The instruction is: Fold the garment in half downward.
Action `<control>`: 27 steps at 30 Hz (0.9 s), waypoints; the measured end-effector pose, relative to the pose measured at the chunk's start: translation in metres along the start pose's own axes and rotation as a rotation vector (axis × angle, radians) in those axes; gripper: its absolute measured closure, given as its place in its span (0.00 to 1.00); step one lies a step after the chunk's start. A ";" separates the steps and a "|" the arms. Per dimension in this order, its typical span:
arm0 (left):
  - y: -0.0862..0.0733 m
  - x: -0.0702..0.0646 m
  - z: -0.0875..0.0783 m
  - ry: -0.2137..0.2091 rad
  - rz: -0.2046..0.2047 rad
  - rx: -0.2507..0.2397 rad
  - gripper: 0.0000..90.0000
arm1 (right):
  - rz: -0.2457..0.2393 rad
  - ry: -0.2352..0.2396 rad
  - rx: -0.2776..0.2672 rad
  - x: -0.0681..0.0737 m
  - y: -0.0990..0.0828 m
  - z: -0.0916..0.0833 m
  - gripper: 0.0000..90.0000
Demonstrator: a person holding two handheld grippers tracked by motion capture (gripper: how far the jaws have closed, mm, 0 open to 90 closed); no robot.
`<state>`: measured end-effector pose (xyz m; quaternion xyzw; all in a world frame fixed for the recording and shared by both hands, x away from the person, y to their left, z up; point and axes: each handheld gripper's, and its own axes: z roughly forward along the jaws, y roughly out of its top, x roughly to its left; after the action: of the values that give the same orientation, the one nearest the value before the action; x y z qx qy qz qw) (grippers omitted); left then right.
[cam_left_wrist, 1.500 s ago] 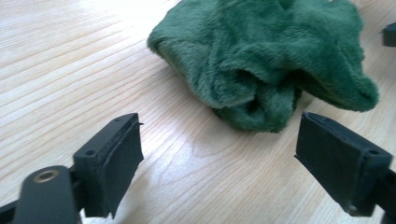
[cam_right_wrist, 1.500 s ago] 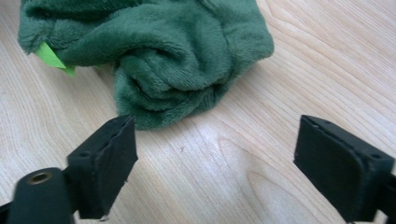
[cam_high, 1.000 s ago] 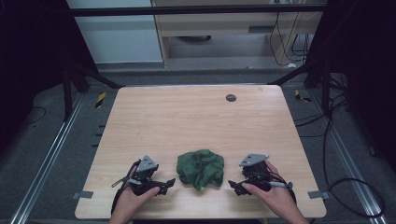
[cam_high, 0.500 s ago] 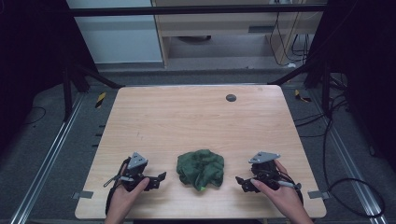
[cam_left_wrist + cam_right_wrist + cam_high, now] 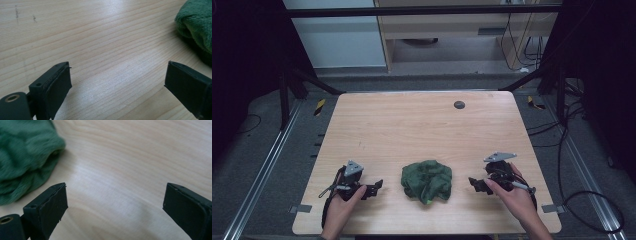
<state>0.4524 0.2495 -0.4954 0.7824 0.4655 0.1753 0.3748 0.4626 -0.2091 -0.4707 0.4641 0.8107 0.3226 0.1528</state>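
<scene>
Wide wooden worktop, pale grain, rounded corners, bare over most of its surface. Grey floor around it, with cables at the right.

Green cloth, crumpled in a heap, near the front edge of the worktop, about midway between the two grippers and touching neither. Soft and fuzzy in the left gripper view, at the upper right corner; at the upper left in the right gripper view, with a dark shadow below its edge.

Left gripper low over the worktop at the front left, held in a hand, pointing toward the cloth. Jaws wide apart in the left gripper view, nothing between them but bare wood.

Right gripper at the front right, held in the other hand, also pointing toward the cloth, a little farther from it. Jaws spread wide in the right gripper view, holding nothing, only wood between.

Small dark disc far back on the worktop, well apart from the cloth.
</scene>
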 end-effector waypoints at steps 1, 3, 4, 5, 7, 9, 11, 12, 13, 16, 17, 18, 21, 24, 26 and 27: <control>0.000 0.001 0.000 0.002 -0.001 -0.002 0.07 | 0.004 -0.007 0.000 -0.002 0.003 0.001 0.06; 0.000 0.004 0.000 0.009 -0.002 0.003 0.07 | 0.007 -0.025 -0.005 -0.007 0.011 0.004 0.07; -0.001 0.006 0.001 0.010 -0.006 0.004 0.07 | 0.019 -0.027 -0.007 -0.009 0.014 0.005 0.07; -0.001 0.007 0.002 0.011 -0.007 0.009 0.07 | 0.026 -0.029 -0.011 -0.011 0.018 0.006 0.07; -0.001 0.010 0.004 0.014 -0.012 0.017 0.07 | 0.030 -0.037 -0.013 -0.015 0.022 0.008 0.07; 0.001 0.012 0.007 0.019 -0.011 0.021 0.07 | 0.040 -0.037 -0.014 -0.020 0.027 0.011 0.07; 0.003 0.016 0.012 0.018 -0.022 0.036 0.08 | 0.046 -0.051 -0.012 -0.024 0.030 0.014 0.08; 0.005 0.017 0.014 0.017 -0.022 0.038 0.08 | 0.055 -0.050 -0.010 -0.027 0.033 0.016 0.08; 0.006 0.018 0.016 0.020 -0.028 0.034 0.08 | 0.059 -0.053 -0.012 -0.029 0.035 0.018 0.08; 0.010 0.022 0.020 0.042 -0.019 0.035 0.08 | 0.065 -0.070 -0.013 -0.035 0.039 0.023 0.08; 0.013 0.025 0.022 0.057 -0.012 0.037 0.08 | 0.069 -0.070 -0.011 -0.036 0.040 0.024 0.08; 0.014 0.026 0.023 0.063 -0.011 0.034 0.08 | 0.075 -0.064 -0.007 -0.038 0.041 0.026 0.08; 0.019 0.032 0.028 0.065 -0.028 0.027 0.09 | 0.082 -0.052 0.010 -0.041 0.043 0.032 0.07; 0.023 0.037 0.034 0.075 -0.026 0.036 0.09 | 0.088 -0.069 0.006 -0.044 0.044 0.038 0.07; 0.024 0.038 0.037 0.082 -0.026 0.034 0.09 | 0.093 -0.083 0.014 -0.047 0.044 0.042 0.07; 0.025 0.040 0.038 0.085 -0.025 0.029 0.09 | 0.097 -0.089 0.014 -0.048 0.044 0.044 0.07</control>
<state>0.5105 0.2606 -0.5047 0.7737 0.4932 0.1971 0.3454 0.5405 -0.2171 -0.4765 0.5178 0.7818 0.3032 0.1695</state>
